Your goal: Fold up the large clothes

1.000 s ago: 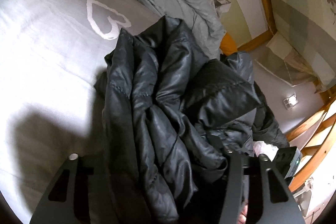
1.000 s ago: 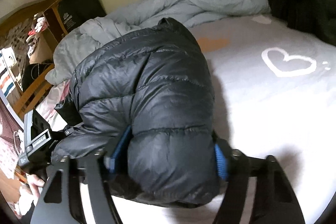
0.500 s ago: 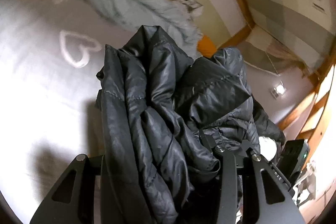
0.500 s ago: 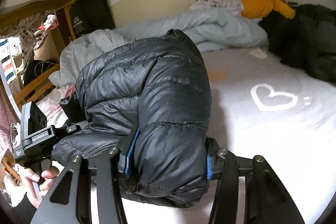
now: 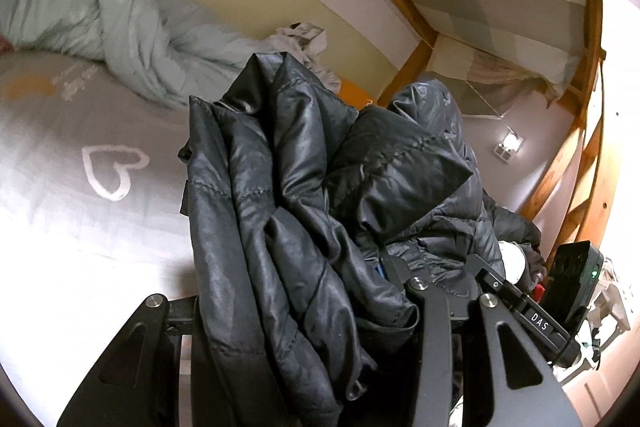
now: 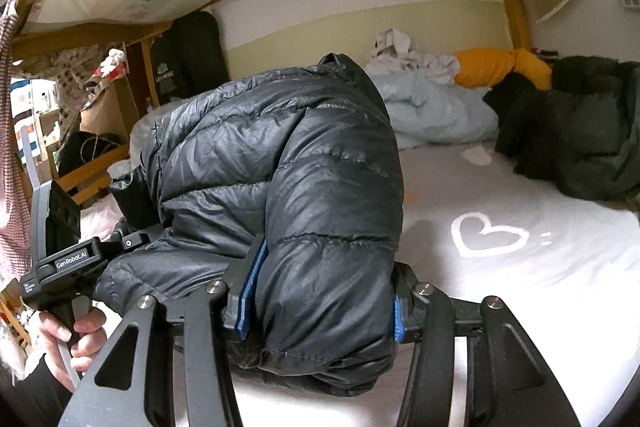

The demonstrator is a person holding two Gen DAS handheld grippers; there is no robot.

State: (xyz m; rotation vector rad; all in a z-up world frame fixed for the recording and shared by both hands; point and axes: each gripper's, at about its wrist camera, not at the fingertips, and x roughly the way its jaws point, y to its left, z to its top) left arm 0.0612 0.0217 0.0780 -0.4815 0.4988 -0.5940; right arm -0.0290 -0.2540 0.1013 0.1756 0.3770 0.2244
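The black quilted puffer jacket (image 6: 280,187) bulges forward, above the white heart-printed bedsheet (image 6: 520,287), clamped between both the right gripper (image 6: 320,311) and the left gripper (image 5: 304,311).

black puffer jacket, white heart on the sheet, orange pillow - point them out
black puffer jacket (image 6: 280,163), right wrist view, quilted top.
white heart (image 6: 486,233), right wrist view, its outline.
orange pillow (image 6: 488,67), right wrist view, middle.

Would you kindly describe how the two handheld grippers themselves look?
Both are matte black, with angular linkage arms and silver pivot bolts. The right gripper has blue pads on its fingers. The left gripper carries a white "GenRobot.AI" label; a dark sleeve shows below.
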